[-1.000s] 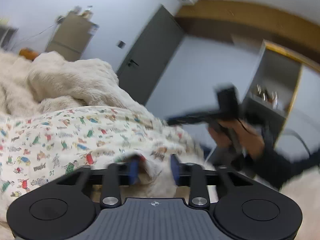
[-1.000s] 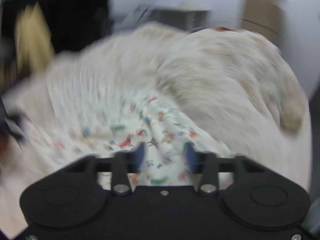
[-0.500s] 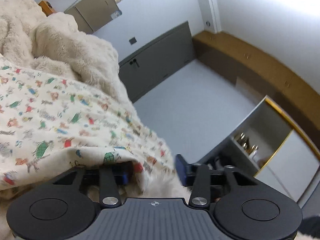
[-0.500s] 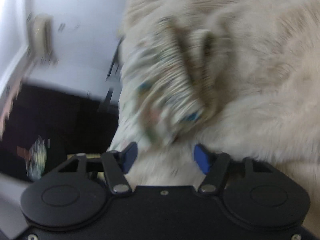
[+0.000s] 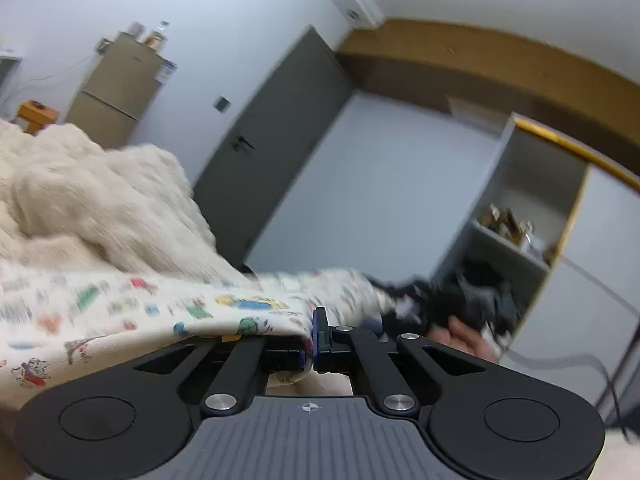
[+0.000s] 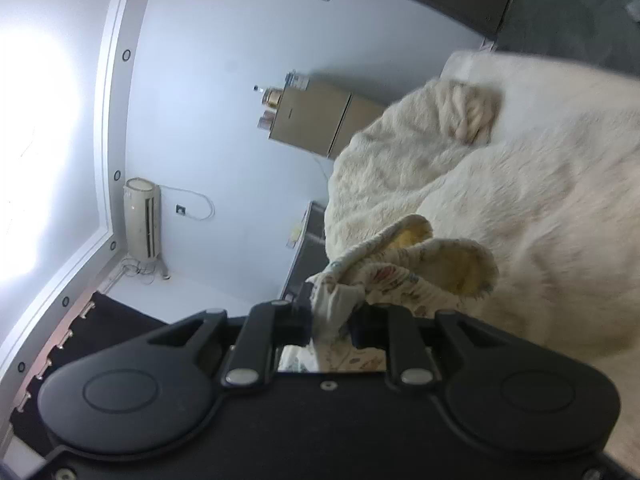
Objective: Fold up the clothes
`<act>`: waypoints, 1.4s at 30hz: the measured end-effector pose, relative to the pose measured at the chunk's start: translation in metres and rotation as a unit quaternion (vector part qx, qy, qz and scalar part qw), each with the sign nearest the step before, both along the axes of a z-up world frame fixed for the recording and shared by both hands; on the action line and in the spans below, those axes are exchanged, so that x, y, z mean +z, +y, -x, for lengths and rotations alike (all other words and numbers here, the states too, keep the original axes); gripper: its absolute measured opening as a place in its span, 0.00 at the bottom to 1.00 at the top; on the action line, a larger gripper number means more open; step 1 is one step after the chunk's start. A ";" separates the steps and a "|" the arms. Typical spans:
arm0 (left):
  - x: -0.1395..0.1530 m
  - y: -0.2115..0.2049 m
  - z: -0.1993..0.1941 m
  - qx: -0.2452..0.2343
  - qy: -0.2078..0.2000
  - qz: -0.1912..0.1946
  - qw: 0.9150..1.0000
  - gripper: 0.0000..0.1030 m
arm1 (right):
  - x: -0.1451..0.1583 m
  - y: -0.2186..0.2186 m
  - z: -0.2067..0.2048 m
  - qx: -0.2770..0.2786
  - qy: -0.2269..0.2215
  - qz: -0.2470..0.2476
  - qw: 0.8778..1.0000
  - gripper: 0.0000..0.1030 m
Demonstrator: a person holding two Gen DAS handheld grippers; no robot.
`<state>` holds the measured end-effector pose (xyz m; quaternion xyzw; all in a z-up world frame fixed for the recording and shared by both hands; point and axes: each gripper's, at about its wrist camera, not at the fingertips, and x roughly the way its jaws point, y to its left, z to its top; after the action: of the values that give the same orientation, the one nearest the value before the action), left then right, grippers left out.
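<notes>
A cream garment printed with small coloured figures (image 5: 120, 320) lies over a fluffy cream blanket (image 5: 100, 200). My left gripper (image 5: 313, 344) is shut on the garment's edge, and the cloth stretches away to the left. In the left wrist view the right gripper (image 5: 464, 300) is a dark blur at the right, with a person's hand (image 5: 460, 336) under it. The right wrist view is rolled sideways. There my right gripper (image 6: 330, 320) has its jaws closing on a bunched fold of the garment (image 6: 420, 276), which fills the gap between the pads.
The blanket (image 6: 520, 200) fills the right half of the right wrist view. A tan fridge (image 5: 116, 92), a dark door (image 5: 276, 152) and an open shelf unit (image 5: 516, 220) stand along the walls. A standing air conditioner (image 6: 142, 218) is in a corner.
My left gripper has shut on the garment's edge and lifted it. My right gripper has rolled sideways and its jaws have narrowed around a bunch of the garment.
</notes>
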<state>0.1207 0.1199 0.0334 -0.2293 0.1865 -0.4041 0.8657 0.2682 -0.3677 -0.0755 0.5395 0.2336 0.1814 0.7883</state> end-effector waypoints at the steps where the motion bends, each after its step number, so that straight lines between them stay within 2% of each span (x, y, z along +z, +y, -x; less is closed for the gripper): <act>1: -0.019 -0.020 0.013 -0.008 0.034 -0.008 0.999 0.02 | -0.009 -0.011 0.017 -0.022 0.018 0.021 0.999 0.24; 2: -0.031 -0.030 0.017 -0.010 0.052 -0.010 0.999 0.04 | -0.023 -0.020 0.032 -0.047 0.040 0.043 0.997 0.29; 3: -0.051 -0.045 0.025 -0.013 0.091 -0.017 0.996 0.18 | -0.040 -0.028 0.046 -0.064 0.073 0.058 0.994 0.29; 4: -0.066 -0.056 0.031 -0.010 0.118 -0.026 0.993 0.20 | -0.054 -0.031 0.054 -0.069 0.101 0.062 0.991 0.29; 5: -0.072 -0.060 0.035 -0.003 0.123 -0.028 0.992 0.20 | -0.074 -0.036 0.063 -0.069 0.132 0.047 0.988 0.30; 6: -0.073 -0.059 0.042 0.005 0.114 -0.030 0.993 0.26 | -0.094 -0.042 0.075 -0.072 0.155 0.023 0.985 0.30; 7: -0.069 -0.053 0.045 0.009 0.114 -0.022 0.993 0.41 | -0.107 -0.046 0.086 -0.081 0.159 0.002 0.984 0.32; 8: -0.064 -0.046 0.047 0.006 0.117 -0.012 0.993 0.50 | -0.114 -0.048 0.097 -0.091 0.156 -0.013 0.984 0.40; 9: -0.059 -0.040 0.049 0.003 0.119 -0.002 0.993 0.57 | -0.118 -0.049 0.106 -0.100 0.151 -0.024 0.983 0.44; 11: -0.048 -0.027 0.058 0.009 0.105 0.005 0.994 0.60 | -0.122 -0.050 0.118 -0.097 0.138 -0.038 0.985 0.50; 13: -0.036 -0.014 0.068 0.026 0.077 -0.005 0.997 0.67 | -0.122 -0.050 0.121 -0.087 0.131 -0.039 0.987 0.54; 14: -0.032 -0.009 0.072 0.043 0.067 -0.012 0.997 0.68 | -0.122 -0.049 0.119 -0.088 0.128 -0.042 0.987 0.57; 18: -0.024 0.005 0.075 0.119 0.036 -0.036 0.992 0.75 | -0.122 -0.043 0.098 -0.083 0.116 -0.061 0.988 0.58; 19: -0.024 0.007 0.073 0.146 0.025 -0.045 0.988 0.76 | -0.123 -0.043 0.087 -0.078 0.122 -0.063 0.987 0.56; 22: -0.028 0.017 0.052 0.207 0.038 -0.051 0.976 0.77 | -0.121 -0.038 0.064 -0.077 0.132 -0.067 0.986 0.54; 24: -0.030 0.024 0.040 0.238 0.045 -0.053 0.969 0.77 | -0.121 -0.032 0.048 -0.093 0.141 -0.062 0.984 0.48; 25: -0.029 0.032 0.026 0.259 0.053 -0.051 0.963 0.77 | -0.122 -0.030 0.044 -0.099 0.146 -0.060 0.982 0.43; 26: -0.029 0.040 0.011 0.281 0.061 -0.048 0.956 0.77 | -0.122 -0.027 0.037 -0.103 0.147 -0.052 0.982 0.33; 29: -0.033 0.072 -0.054 0.337 0.111 -0.051 0.933 0.77 | -0.120 -0.022 0.025 -0.115 0.133 -0.039 0.984 0.22; 32: -0.042 0.106 -0.100 0.405 0.174 -0.034 0.897 0.75 | -0.115 -0.024 0.029 -0.129 0.117 -0.017 0.985 0.17; 33: -0.048 0.119 -0.119 0.416 0.199 -0.013 0.887 0.75 | -0.109 -0.028 0.031 -0.136 0.103 -0.010 0.985 0.16; 34: -0.054 0.130 -0.138 0.413 0.226 0.005 0.882 0.74 | -0.104 -0.031 0.034 -0.142 0.089 -0.006 0.986 0.15; 36: -0.055 0.133 -0.162 0.383 0.236 0.001 0.893 0.74 | -0.097 -0.040 0.046 -0.159 0.061 -0.005 0.985 0.14; 37: -0.054 0.131 -0.176 0.343 0.234 -0.010 0.910 0.74 | -0.096 -0.045 0.055 -0.166 0.049 -0.002 0.985 0.13; 39: -0.055 0.128 -0.193 0.286 0.243 -0.026 0.927 0.74 | -0.099 -0.053 0.067 -0.166 0.038 0.021 0.985 0.12; 40: -0.054 0.125 -0.203 0.253 0.245 -0.052 0.934 0.70 | -0.102 -0.056 0.070 -0.159 0.043 0.025 0.986 0.12; 41: -0.052 0.121 -0.205 0.239 0.242 -0.069 0.938 0.67 | -0.108 -0.058 0.071 -0.151 0.053 0.020 0.987 0.12; 42: -0.048 0.116 -0.213 0.214 0.228 -0.111 0.943 0.66 | -0.115 -0.061 0.070 -0.144 0.063 0.012 0.987 0.12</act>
<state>0.3333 0.2357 -0.0143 -0.2519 0.3691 -0.1230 0.8861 0.1983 -0.4284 -0.1902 0.5684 0.2044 0.0286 0.7964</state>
